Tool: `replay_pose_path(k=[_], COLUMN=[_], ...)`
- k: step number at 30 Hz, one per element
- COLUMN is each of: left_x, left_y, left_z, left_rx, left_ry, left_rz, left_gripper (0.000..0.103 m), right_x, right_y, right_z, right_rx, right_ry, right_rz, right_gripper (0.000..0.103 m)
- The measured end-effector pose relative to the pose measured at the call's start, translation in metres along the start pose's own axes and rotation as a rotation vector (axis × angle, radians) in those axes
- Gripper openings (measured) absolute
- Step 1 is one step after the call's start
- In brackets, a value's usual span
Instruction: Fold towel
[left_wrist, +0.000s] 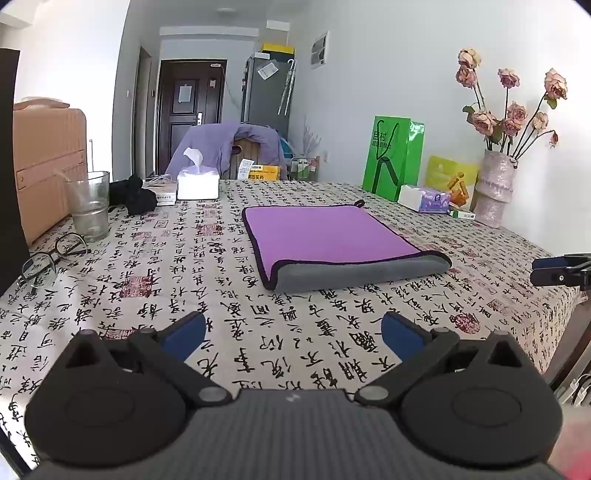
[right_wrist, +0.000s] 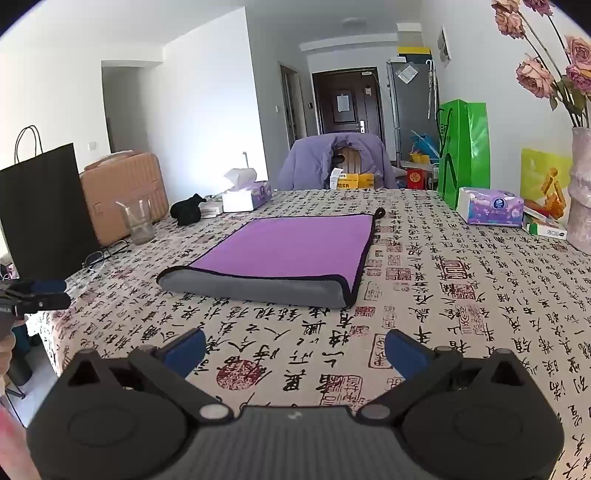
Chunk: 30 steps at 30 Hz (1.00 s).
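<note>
A purple towel (left_wrist: 325, 236) with a dark border lies folded on the table, its grey underside rolled over along the near edge. It also shows in the right wrist view (right_wrist: 291, 247). My left gripper (left_wrist: 293, 332) is open and empty, hovering above the tablecloth short of the towel's near edge. My right gripper (right_wrist: 293, 349) is open and empty, also short of the towel. The right gripper shows at the right edge of the left wrist view (left_wrist: 554, 271); the left gripper shows at the left edge of the right wrist view (right_wrist: 37, 293).
The table wears a calligraphy-print cloth (left_wrist: 184, 280). On it stand a glass (left_wrist: 90, 205), glasses (left_wrist: 48, 258), a tissue box (left_wrist: 197, 182), a black object (left_wrist: 135, 195), a green bag (left_wrist: 393, 158), a tissue pack (right_wrist: 489, 206) and a vase of roses (left_wrist: 493, 184). A black bag (right_wrist: 44, 206) stands at left.
</note>
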<state>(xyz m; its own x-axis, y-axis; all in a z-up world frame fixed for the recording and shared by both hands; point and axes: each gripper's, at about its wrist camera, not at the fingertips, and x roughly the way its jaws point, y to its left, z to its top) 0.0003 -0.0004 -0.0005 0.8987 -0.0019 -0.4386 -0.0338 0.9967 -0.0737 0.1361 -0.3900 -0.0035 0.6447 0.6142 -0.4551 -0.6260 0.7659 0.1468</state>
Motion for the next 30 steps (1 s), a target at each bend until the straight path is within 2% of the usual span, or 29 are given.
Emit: replay_pose_path(k=[30], left_x=[-0.0001], left_y=[-0.0022], left_z=[-0.0027], left_rx=[-0.001], left_ry=[-0.001], left_rz=[-0.007], left_gripper=[0.103], right_x=[0.0035], right_y=[0.0018], right_z=[-0.001], right_rx=[-0.006], right_ry=[0.009], right_rz=[0.005], right_gripper=[0.103])
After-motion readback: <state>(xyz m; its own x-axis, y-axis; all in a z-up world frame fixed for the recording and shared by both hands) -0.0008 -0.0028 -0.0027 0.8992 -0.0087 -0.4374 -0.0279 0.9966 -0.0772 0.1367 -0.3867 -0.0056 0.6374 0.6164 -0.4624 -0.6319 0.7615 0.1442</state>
